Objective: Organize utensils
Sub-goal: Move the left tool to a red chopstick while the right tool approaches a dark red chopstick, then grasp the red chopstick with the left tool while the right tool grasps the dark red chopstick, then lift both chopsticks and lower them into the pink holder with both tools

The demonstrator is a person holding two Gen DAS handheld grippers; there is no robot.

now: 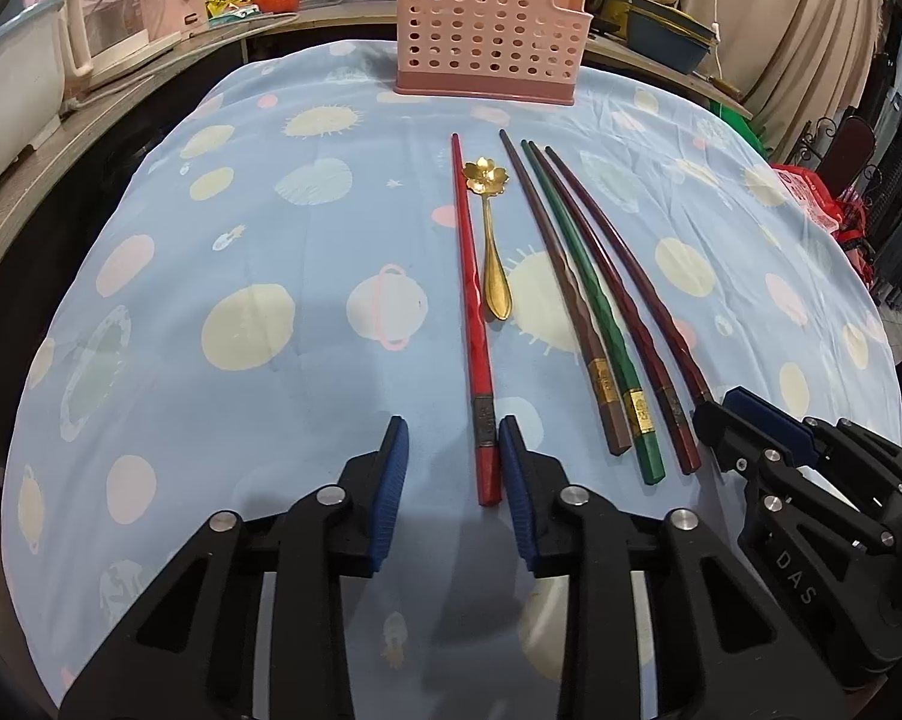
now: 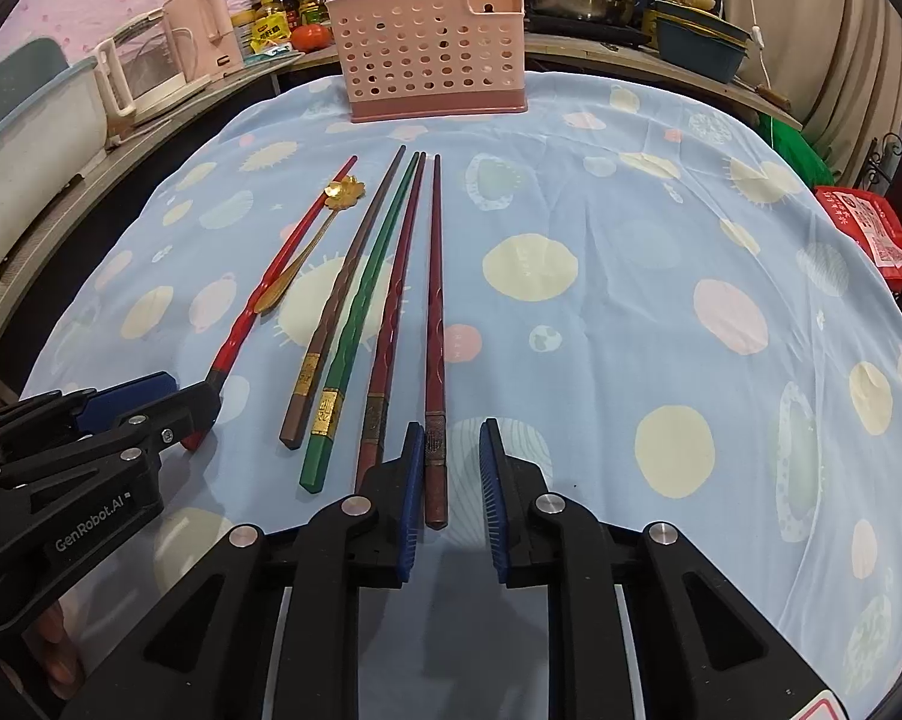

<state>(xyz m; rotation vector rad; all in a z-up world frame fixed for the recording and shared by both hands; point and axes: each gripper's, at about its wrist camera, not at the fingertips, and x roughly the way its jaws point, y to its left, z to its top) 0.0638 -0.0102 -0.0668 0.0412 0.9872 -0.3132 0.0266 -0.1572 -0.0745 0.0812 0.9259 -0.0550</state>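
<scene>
Utensils lie in a row on the desk's blue planet-print cloth [image 1: 223, 252], in front of the pink perforated holder [image 1: 490, 30] standing at the far edge. From left to right you have a red chopstick [image 1: 472, 324], a gold flower-headed spoon [image 1: 492, 252] just beside it, then a brown chopstick [image 1: 556, 276], a green chopstick [image 1: 589, 306] and two dark red chopsticks [image 1: 625, 306].

Your left gripper [image 1: 454, 468] straddles the near end of the red chopstick; the right-hand finger touches it, the left-hand finger stands apart, so nothing is grasped. Your right gripper [image 2: 451, 468] straddles the near end of the rightmost dark red chopstick [image 2: 435, 324]; its fingers are likewise unclenched, one touching, one apart.
</scene>
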